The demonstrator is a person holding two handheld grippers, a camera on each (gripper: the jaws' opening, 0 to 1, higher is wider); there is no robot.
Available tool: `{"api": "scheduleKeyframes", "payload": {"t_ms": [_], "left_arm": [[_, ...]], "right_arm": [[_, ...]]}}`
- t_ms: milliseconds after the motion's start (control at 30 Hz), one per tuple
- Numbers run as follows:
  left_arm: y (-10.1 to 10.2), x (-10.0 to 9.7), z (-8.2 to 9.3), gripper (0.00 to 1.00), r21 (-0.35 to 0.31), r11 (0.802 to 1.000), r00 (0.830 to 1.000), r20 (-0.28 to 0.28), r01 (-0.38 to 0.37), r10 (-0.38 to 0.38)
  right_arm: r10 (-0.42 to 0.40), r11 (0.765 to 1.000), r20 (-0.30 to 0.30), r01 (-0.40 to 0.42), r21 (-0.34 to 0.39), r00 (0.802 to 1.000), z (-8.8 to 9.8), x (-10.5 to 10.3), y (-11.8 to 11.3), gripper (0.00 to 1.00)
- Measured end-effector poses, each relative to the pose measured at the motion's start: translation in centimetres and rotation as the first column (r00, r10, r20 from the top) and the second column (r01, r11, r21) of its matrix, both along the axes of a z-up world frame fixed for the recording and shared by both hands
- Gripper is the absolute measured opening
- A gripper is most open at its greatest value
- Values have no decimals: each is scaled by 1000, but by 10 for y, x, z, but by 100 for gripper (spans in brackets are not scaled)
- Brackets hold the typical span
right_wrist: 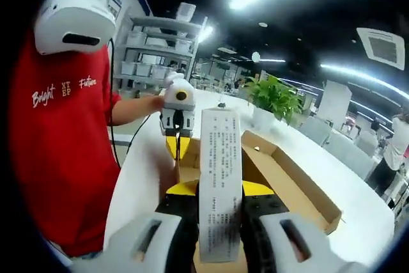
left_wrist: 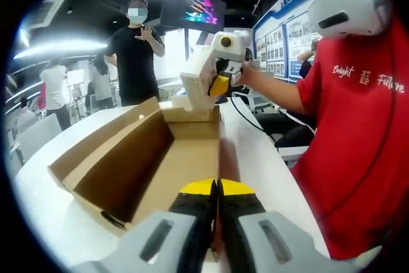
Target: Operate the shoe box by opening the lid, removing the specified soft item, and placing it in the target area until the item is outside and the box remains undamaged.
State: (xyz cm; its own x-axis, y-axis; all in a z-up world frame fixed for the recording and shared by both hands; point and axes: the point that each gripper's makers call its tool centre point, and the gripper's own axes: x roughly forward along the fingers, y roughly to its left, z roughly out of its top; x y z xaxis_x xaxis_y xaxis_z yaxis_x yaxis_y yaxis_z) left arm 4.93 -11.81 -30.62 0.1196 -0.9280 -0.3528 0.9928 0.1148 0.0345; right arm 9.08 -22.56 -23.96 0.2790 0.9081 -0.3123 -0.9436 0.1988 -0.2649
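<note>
An open brown cardboard shoe box [left_wrist: 153, 158] lies on the white table [left_wrist: 38, 202], its lid folded out to the left. My left gripper [left_wrist: 218, 187] is shut on the box's near end wall, with a thin strip of cardboard between the yellow tips. Beyond the far end, my right gripper [left_wrist: 220, 84] holds a pale flat packet [left_wrist: 198, 81] up in the air above the box. In the right gripper view that packet [right_wrist: 220, 177] is white with printed text and stands upright between the jaws of my right gripper [right_wrist: 219, 190]. The left gripper [right_wrist: 177, 145] clamps the box [right_wrist: 287, 171] opposite.
A person in a red shirt [left_wrist: 358, 145] with a white headset stands close on one side of the table. Another person in black [left_wrist: 135, 55] stands beyond the far end. A green plant [right_wrist: 275, 97] sits on the table [right_wrist: 137, 177] past the box.
</note>
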Motion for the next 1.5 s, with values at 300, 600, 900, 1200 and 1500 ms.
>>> {"api": "scheduleKeyframes", "payload": {"t_ms": [300, 600, 900, 1200, 1500], "left_arm": [[0, 0, 0, 1, 0, 1000, 1000, -3, 0, 0], [0, 0, 0, 1, -1, 1000, 1000, -4, 3, -3], [0, 0, 0, 1, -1, 1000, 1000, -4, 4, -4], [0, 0, 0, 1, -2, 1000, 1000, -8, 10, -10], [0, 0, 0, 1, -2, 1000, 1000, -9, 10, -10]], "right_arm": [[3, 990, -132, 15, 137, 991, 6, 0, -15, 21], [14, 967, -154, 26, 252, 988, 19, -1, -23, 21], [10, 974, -179, 31, 225, 984, 14, -7, -31, 21], [5, 974, -158, 31, 225, 987, 26, -11, -46, 21], [1, 987, -136, 21, 160, 991, 23, -17, -58, 21]]}}
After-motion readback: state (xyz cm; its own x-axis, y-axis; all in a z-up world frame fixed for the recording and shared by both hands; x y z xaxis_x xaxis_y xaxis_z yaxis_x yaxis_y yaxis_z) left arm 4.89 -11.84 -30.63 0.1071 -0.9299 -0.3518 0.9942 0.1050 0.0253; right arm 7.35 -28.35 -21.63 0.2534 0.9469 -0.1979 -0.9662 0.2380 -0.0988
